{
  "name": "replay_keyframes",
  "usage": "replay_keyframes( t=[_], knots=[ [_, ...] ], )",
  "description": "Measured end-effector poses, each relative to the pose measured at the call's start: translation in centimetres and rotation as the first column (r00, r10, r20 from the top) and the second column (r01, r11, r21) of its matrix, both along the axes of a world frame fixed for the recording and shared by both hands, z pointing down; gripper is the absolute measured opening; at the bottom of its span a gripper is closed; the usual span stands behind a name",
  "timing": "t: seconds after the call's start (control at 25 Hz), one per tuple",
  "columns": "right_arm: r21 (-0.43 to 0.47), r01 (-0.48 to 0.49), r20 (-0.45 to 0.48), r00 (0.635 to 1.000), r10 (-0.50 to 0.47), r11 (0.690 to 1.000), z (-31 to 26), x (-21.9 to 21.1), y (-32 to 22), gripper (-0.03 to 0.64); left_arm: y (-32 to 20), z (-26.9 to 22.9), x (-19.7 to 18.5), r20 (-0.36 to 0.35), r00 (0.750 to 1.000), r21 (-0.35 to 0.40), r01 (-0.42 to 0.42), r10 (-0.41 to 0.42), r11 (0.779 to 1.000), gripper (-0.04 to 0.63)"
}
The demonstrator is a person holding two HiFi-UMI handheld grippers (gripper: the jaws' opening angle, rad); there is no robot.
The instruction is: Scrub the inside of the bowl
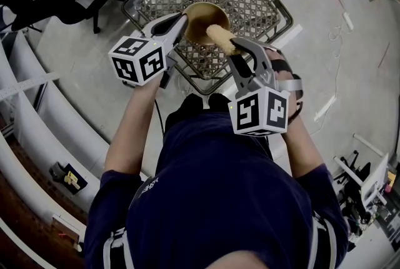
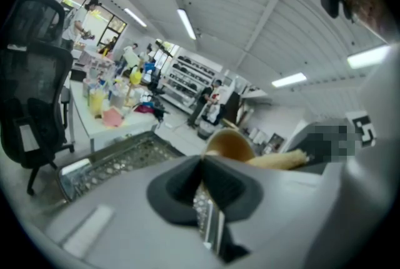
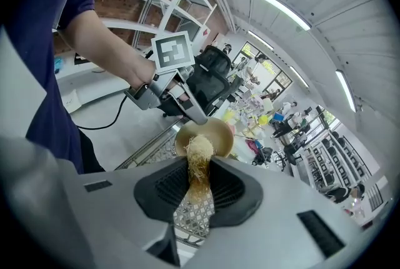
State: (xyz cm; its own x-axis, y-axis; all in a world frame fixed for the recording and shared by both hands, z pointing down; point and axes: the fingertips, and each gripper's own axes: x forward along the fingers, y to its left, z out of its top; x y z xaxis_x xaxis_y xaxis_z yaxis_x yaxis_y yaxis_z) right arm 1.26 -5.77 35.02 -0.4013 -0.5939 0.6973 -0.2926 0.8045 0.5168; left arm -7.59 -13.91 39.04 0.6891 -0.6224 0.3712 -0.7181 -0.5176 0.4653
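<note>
My left gripper (image 1: 180, 22) pinches the bowl (image 1: 200, 14) by its rim, jaws nearly together; my right gripper (image 1: 241, 49) clamps the scrubber (image 1: 220, 36), tip inside the bowl; wire basket (image 1: 262, 5) beneath.

The scrubber (image 1: 220, 37) tip lies in the bowl (image 1: 201, 16), over the mesh rack (image 1: 253, 4).

Bright, even light comes from ceiling strip lights (image 2: 186, 24), which glare white; shadows stay soft. Both gripper views bulge, with black corners. The left one is blurred throughout, and the head view darkens toward eight o'clock.
</note>
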Motion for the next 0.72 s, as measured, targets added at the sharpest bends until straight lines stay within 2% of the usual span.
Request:
replay_keyframes(
  t=[0.72],
  knots=[
    [-0.044, 0.073, 0.015, 0.997, -0.072, 0.996, 1.8, -3.5, 1.0, 0.075, -0.4, -0.2, -0.2, -0.010, 1.000, 0.000, -0.002, 0.002, 1.000, 0.014]
  ],
)
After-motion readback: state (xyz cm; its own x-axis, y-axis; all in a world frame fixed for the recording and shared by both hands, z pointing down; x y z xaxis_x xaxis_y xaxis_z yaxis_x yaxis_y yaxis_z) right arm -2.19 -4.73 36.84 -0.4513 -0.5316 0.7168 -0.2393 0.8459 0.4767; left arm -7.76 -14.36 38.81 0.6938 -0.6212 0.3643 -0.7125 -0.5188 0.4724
